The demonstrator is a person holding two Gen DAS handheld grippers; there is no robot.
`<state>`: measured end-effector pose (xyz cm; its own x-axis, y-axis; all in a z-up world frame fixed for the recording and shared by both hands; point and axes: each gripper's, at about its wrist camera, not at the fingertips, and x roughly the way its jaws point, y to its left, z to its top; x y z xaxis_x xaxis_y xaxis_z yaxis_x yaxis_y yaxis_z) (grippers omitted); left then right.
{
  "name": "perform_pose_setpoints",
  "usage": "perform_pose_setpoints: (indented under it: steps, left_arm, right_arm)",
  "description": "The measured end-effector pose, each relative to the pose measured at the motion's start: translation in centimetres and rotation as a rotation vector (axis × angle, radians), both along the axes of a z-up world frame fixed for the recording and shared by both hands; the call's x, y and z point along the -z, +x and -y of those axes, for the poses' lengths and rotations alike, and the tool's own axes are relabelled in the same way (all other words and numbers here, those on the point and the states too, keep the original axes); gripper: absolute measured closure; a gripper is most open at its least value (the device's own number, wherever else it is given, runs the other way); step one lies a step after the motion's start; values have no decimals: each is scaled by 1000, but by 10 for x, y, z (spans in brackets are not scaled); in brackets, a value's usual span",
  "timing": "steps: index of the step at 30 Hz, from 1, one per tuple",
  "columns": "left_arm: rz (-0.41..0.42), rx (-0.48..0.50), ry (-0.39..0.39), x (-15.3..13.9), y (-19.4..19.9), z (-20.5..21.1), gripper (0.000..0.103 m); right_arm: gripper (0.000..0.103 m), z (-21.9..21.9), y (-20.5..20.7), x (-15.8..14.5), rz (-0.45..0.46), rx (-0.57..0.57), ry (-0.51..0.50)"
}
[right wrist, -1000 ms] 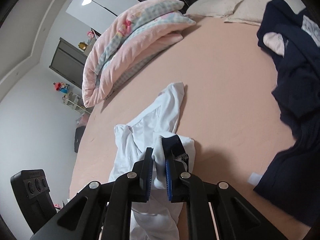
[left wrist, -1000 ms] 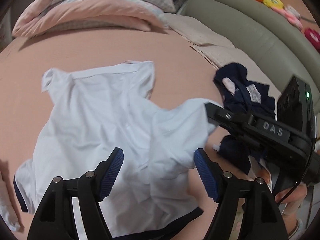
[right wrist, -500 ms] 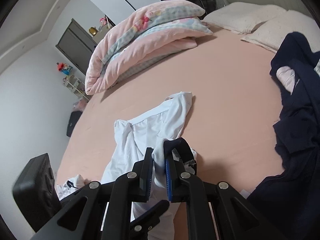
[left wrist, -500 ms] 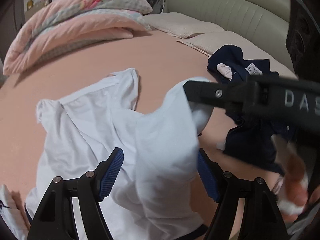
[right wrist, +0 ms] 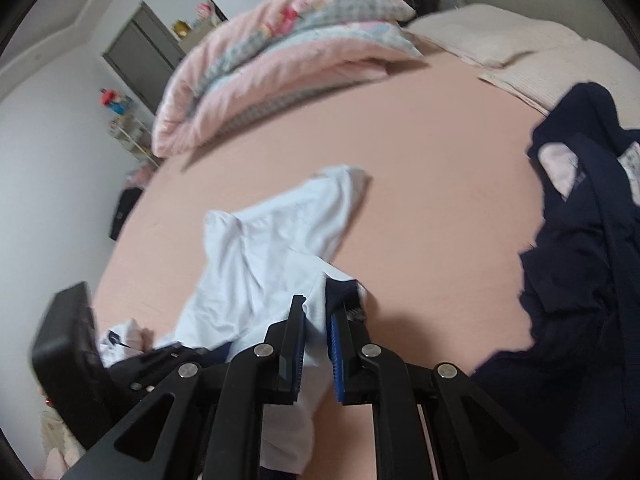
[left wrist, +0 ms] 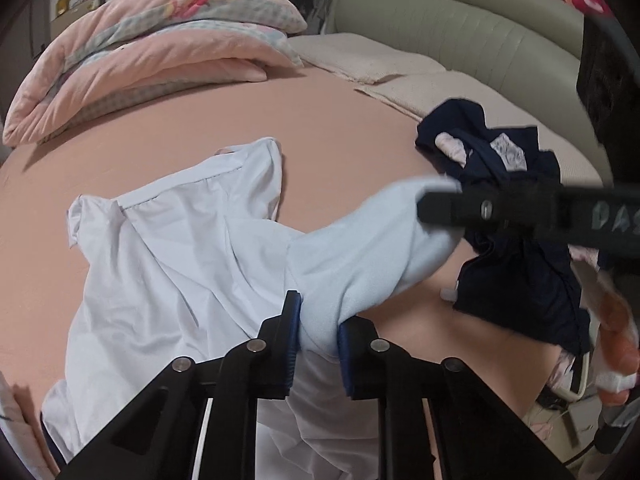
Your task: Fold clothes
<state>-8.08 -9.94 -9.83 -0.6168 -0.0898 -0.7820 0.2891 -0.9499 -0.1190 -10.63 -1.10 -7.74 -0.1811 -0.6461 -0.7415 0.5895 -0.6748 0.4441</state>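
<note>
Currently we have the left gripper (left wrist: 318,330) and right gripper (right wrist: 316,322) both clamped on the white shirt (left wrist: 176,248); bunched cloth may slip, skewing the fold.

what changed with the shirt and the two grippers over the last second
The left gripper, open a second ago, has closed its jaws on a fold of the white shirt. The right gripper stayed shut on the shirt's navy-trimmed edge and drew it out to the right, lifted off the bed. The navy clothes and the folded quilt have not moved.
</note>
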Motion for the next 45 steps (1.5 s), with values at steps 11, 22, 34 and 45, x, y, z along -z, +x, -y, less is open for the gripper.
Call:
perform_pose_setpoints:
  steps: [11, 22, 34, 45]
  left_arm:
    - [-14, -21, 94, -1, 5, 4, 89]
    - [-32, 13, 89, -8, 10, -11, 90]
    - [-27, 32, 93, -9, 13, -29, 90]
    - [-18, 38, 123, -7, 15, -36, 90]
  right_arm:
    - [51, -57, 2, 22, 369, 202, -120]
    - [51, -43, 21, 82, 722, 307, -298]
    - [47, -47, 9, 95, 762, 439, -296]
    - [57, -46, -1, 132, 868, 477, -363]
